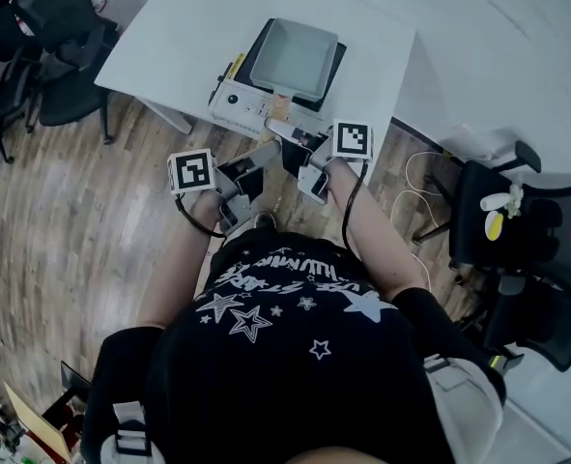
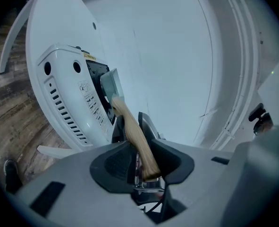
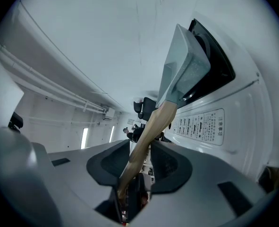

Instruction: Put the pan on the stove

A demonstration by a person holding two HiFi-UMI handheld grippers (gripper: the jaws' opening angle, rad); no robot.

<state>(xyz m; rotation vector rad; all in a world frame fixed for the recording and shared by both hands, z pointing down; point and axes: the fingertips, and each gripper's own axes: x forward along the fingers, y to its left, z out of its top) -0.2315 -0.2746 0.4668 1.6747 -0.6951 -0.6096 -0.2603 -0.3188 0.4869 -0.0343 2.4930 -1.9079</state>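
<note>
A grey square pan [image 1: 295, 56] sits on the black top of a white table stove [image 1: 235, 100]; its wooden handle [image 1: 281, 104] points toward me. My left gripper [image 1: 264, 155] and right gripper [image 1: 302, 151] meet at that handle. In the left gripper view the handle [image 2: 132, 126] runs between the jaws of the left gripper [image 2: 144, 160], which are shut on its end, with the pan [image 2: 112, 84] and stove [image 2: 68, 98] beyond. The right gripper view has the handle [image 3: 153, 126] pinched in the right gripper [image 3: 141, 167], below the pan [image 3: 186, 70] and stove [image 3: 233, 112].
The stove stands at the near edge of a white table [image 1: 169, 37]. Black office chairs stand at the left [image 1: 53, 27] and right [image 1: 517, 220]. Cables [image 1: 420, 191] lie on the wooden floor to the right of my arms.
</note>
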